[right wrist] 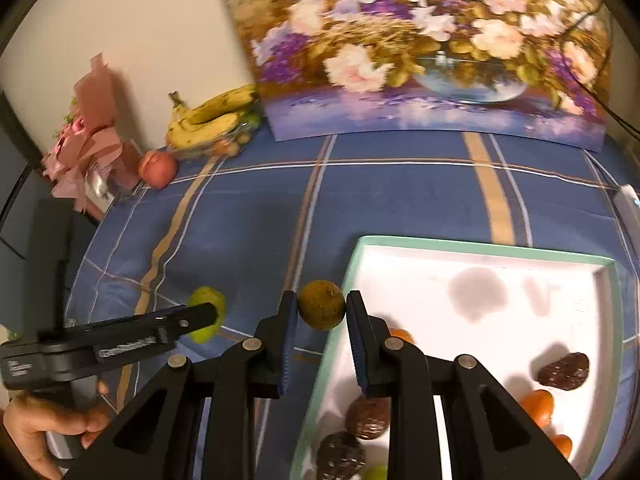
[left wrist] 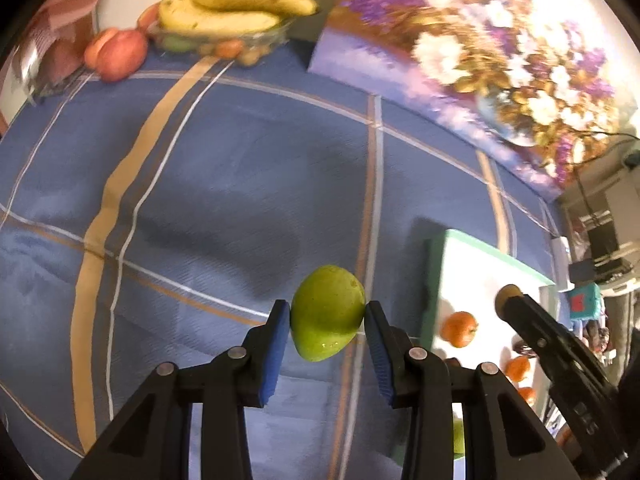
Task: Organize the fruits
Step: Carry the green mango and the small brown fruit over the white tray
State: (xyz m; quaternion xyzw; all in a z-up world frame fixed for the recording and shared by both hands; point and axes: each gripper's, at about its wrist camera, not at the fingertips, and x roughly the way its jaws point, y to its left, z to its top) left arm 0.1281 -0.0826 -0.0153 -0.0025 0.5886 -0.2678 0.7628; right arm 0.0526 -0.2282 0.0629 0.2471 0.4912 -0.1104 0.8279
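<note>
Through my left wrist camera, my left gripper (left wrist: 326, 318) has its blue pads pinched on a green pear-shaped fruit (left wrist: 328, 312), held clear above the blue checked cloth (left wrist: 200, 200) just beside the left rim of the white tray (left wrist: 434, 280). I judge this fruit firm and fairly light, but its skin looks smooth and glossy, so it could slip; the pads sit across its broad middle, which seems the right place, since the tapered end would squirt out. At the cloth's far edge stand a glass bowl (left wrist: 260, 42) with bananas (left wrist: 236, 10) and a peach (left wrist: 120, 54) beside it. Oranges (left wrist: 460, 328) lie in the tray, and my right gripper (left wrist: 506, 296) shows at the right. Through my right wrist camera, my right gripper (right wrist: 322, 312) is clamped narrowly on a small round brownish-yellow fruit (right wrist: 322, 304), hanging over the tray's left rim (right wrist: 352, 276). Its skin looks rough and dull, so I expect good grip; it is small and light, and gripped across its widest part it should stay, though too hard a squeeze could bruise it. Dark wrinkled fruits (right wrist: 564, 370) and oranges (right wrist: 538, 406) already lie inside. My left hand (right wrist: 44, 428) and its gripper (right wrist: 208, 316) with the green fruit show at the left.
</note>
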